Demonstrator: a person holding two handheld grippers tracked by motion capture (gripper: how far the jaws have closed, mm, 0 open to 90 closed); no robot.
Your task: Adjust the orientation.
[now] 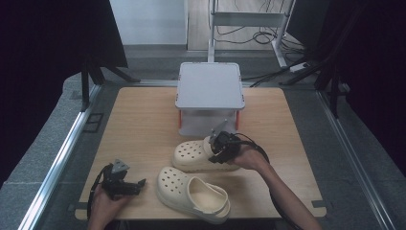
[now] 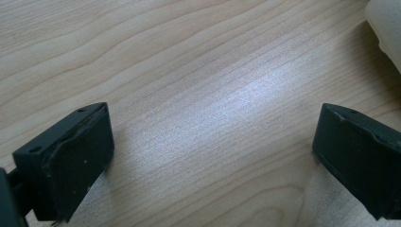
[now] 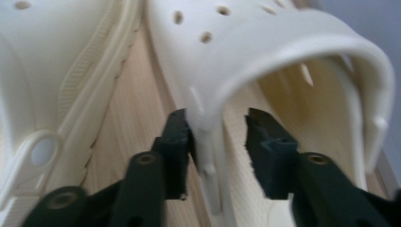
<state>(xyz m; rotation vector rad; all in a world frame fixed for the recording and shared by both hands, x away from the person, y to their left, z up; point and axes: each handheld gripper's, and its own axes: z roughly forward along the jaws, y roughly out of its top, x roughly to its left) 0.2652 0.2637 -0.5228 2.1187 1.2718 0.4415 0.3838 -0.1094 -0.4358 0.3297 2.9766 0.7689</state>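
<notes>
Two cream clogs lie on the surface (image 1: 143, 120), side by side near its front edge. The far clog (image 1: 194, 155) sits just in front of a grey box (image 1: 209, 86) that stands at the middle of the back edge. The near clog (image 1: 191, 194) lies closer to the front edge, heel toward the front right corner.

The right tool (image 1: 221, 148) is at the heel end of the far clog. In the right gripper view its jaws straddle the clog's side wall (image 3: 208, 142) where the upper meets the opening: one jaw is against the outer face, the other stands off inside the shoe. The tool is partly open and has not clamped. The thin wall is probably chosen because it fits between the jaws.

The left tool (image 1: 125, 184) rests low near the front left corner, beside the near clog's toe. Its jaws are wide apart over bare wood and hold nothing, apparently parked clear of the work.
</notes>
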